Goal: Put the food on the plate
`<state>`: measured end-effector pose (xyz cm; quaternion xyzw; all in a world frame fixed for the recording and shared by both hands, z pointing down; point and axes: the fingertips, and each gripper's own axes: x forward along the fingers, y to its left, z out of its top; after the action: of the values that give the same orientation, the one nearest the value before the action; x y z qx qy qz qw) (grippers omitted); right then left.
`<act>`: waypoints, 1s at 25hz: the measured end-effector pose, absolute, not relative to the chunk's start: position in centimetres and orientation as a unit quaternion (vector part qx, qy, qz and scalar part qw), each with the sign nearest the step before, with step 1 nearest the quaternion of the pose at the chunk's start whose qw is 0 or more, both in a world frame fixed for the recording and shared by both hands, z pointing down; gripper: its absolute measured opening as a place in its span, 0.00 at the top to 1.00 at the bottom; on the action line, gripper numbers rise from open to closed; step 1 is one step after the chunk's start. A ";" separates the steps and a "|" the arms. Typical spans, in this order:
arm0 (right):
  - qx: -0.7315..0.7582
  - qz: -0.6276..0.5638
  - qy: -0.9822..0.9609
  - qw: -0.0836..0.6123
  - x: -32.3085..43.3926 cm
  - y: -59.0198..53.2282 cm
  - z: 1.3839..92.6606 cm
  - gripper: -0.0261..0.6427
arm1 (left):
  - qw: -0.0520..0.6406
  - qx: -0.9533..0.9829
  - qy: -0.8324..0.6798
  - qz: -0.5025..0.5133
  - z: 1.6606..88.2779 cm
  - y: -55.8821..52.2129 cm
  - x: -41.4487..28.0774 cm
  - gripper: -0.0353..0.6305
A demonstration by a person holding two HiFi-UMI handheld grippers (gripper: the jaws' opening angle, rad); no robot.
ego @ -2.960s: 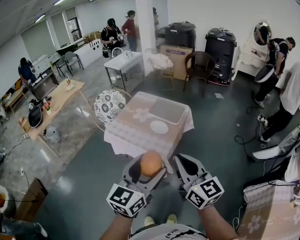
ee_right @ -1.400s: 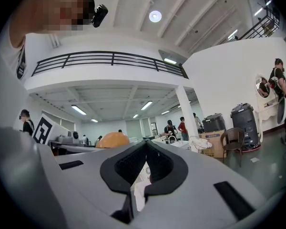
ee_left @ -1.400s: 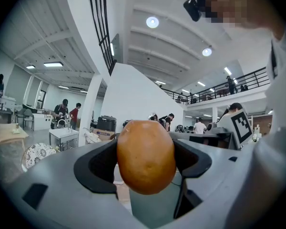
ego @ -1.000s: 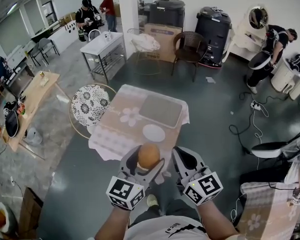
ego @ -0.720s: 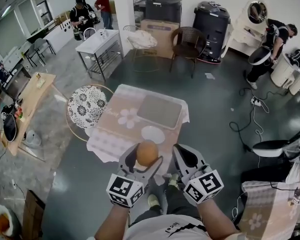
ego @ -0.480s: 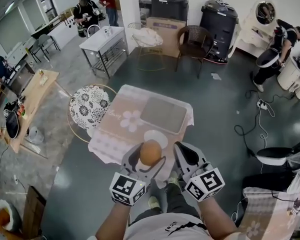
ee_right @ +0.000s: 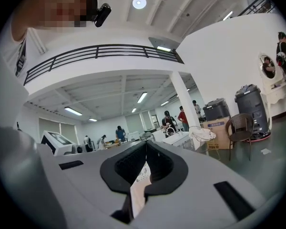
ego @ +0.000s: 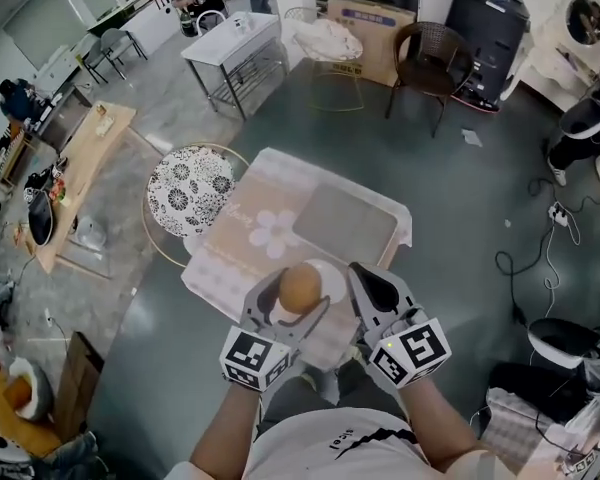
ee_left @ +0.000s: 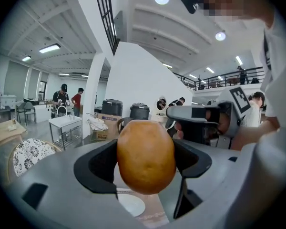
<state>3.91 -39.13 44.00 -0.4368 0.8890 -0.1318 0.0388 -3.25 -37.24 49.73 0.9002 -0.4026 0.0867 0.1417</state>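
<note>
Closer now: the cloth-covered worktop [ego: 242,246] has drawn in under the tongs, and the white plate [ego: 331,277] sits right behind the food in the head view, no longer well ahead of it.

Left tongs [ego: 296,306] are clamped on the food [ee_left: 146,156], a smooth orange-brown round piece pinched at its two sides and held in the air above the near part of the worktop. Right tongs [ego: 372,290] are just beside them, jaws pressed almost together with nothing between.

Risks, as I judge them:
- The grip is on two curved sides only, so a tilt or a jolt could squeeze the food out.
- The plate lies near the near edge. Released from height, a round piece could roll off the plate, then off the cloth to the floor.
- The right tongs ride close and could knock the left.

Around: grey mat [ego: 345,223] on the far half of the worktop, round patterned chair [ego: 189,184] at its left. Nothing lies between food and plate.
</note>
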 end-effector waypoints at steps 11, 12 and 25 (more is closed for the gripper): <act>-0.460 -0.168 0.872 0.010 4.1 -43.3 50.9 0.94 | 0.126 0.919 -0.337 0.162 57.8 -41.8 -2.6 0.42; -0.467 -0.173 0.867 0.006 4.3 -43.5 52.0 0.94 | 0.123 0.922 -0.326 0.170 59.0 -42.1 -2.5 0.42; -0.527 -0.199 0.826 -0.007 6.2 -44.2 62.1 0.94 | 0.056 0.944 -0.154 0.287 73.0 -41.3 0.6 0.42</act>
<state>6.24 -44.23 62.13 -0.5268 0.8263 -0.1993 -0.0073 0.59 -41.33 73.01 0.9438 -0.1543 0.2868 0.0563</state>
